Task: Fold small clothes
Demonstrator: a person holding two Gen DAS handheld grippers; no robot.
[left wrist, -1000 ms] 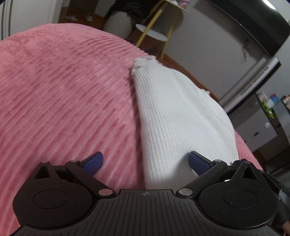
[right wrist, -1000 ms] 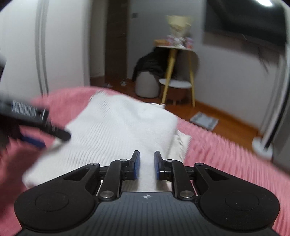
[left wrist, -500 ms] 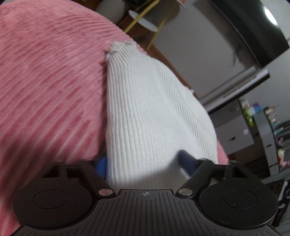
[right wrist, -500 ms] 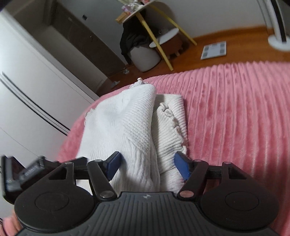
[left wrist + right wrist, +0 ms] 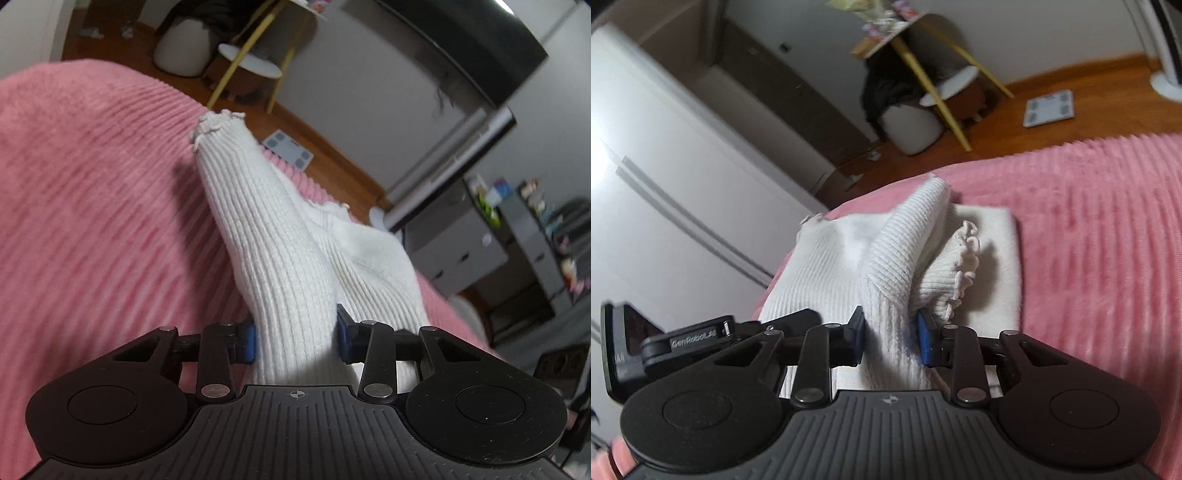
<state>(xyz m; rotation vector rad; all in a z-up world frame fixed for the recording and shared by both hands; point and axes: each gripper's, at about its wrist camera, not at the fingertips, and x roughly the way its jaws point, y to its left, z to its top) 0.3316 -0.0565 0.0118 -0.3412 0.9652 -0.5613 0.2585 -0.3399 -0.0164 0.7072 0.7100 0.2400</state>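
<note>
Both tools, left (image 5: 295, 338) and right (image 5: 891, 338), pinch the white knit garment (image 5: 273, 236)

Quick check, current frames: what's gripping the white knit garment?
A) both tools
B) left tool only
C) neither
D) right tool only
A: the left tool and the right tool each have blue pads pinching a raised ridge of the white knit garment above the pink blanket.

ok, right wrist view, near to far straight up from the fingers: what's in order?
right gripper shut on the white ribbed garment → pink bedspread → wooden floor → round white stool under the yellow-legged table → back wall.
</note>
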